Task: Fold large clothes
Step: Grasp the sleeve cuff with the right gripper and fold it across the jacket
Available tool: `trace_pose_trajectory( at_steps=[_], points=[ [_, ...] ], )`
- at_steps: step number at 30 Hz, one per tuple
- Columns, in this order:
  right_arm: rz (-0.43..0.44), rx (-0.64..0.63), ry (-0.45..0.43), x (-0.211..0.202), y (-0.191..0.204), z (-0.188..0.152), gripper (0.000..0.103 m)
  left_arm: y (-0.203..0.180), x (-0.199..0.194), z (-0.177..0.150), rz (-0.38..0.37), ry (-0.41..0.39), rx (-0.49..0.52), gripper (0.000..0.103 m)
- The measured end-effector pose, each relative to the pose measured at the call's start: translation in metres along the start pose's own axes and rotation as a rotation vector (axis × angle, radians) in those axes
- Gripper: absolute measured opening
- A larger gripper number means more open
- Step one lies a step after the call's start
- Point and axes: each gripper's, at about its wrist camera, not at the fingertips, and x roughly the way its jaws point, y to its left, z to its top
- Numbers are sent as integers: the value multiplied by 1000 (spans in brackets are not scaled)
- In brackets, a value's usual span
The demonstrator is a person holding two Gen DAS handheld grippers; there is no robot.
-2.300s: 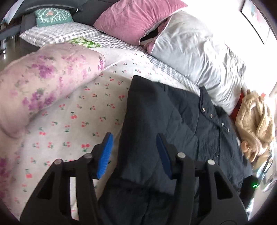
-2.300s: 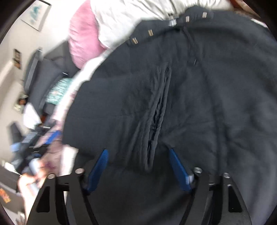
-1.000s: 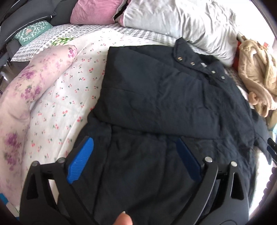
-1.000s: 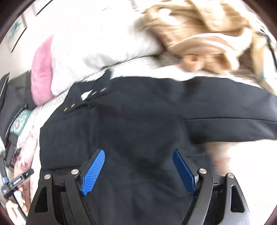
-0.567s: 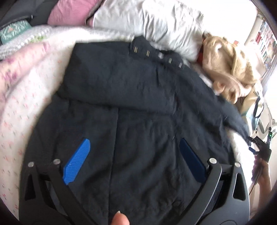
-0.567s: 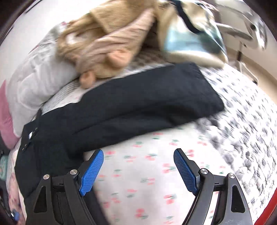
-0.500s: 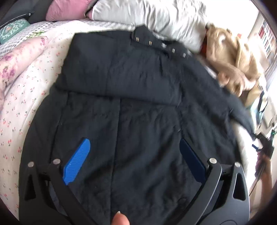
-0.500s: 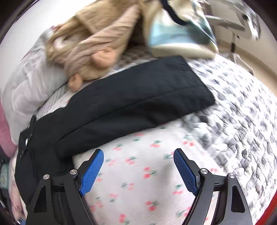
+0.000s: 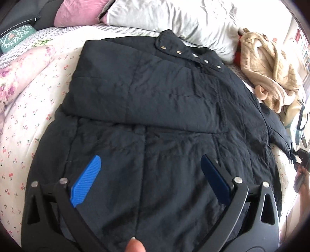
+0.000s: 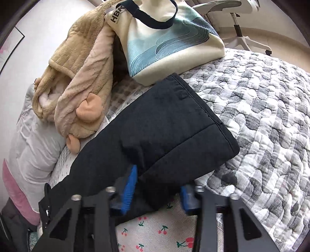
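Note:
A large black quilted jacket (image 9: 155, 100) lies flat on the bed, collar with metal snaps at the far side, its left sleeve folded across the chest. My left gripper (image 9: 151, 174) hovers open over the jacket's lower body, holding nothing. The jacket's right sleeve (image 10: 174, 124) stretches out to the right over the bedding. My right gripper (image 10: 158, 191) is shut on the lower edge of this sleeve near the cuff, its blue pads (image 10: 130, 186) pinching the black fabric.
A beige fleece robe (image 10: 77, 77) and a cream-and-blue tote bag (image 10: 164, 38) lie just beyond the sleeve. A grey patchwork quilt (image 10: 261, 126) covers the right of the bed. White and pink pillows (image 9: 164, 17) and a floral rolled duvet (image 9: 21, 73) border the jacket.
My right gripper swung right along the sleeve, moved in and closed on its edge near the cuff. My left gripper stayed open over the jacket body, shifting slightly.

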Motion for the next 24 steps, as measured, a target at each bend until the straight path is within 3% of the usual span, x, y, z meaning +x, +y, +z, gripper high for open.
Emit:
trace_pose_trajectory(
  at_steps=[2, 5, 8, 11, 14, 18, 24],
  points=[
    [26, 19, -33, -10, 4, 5, 12, 7, -3, 2, -6, -2, -19, 102],
    [30, -55, -116, -39, 30, 10, 10, 14, -8, 4, -13, -9, -38, 102],
    [17, -184, -188, -69, 76, 8, 9, 19, -17, 5, 6, -23, -51, 102],
    [57, -276, -240, -100, 124, 1, 9, 24, -25, 6, 40, -32, -68, 102],
    [107, -398, -261, -127, 180, -13, 8, 32, -32, 8, 28, -38, -98, 102],
    [144, -548, -292, -156, 248, -49, 8, 42, -42, 9, 16, -45, -123, 102],
    [223, -776, -278, -173, 340, -133, 8, 50, -52, 10, 21, -57, -126, 102]
  ],
)
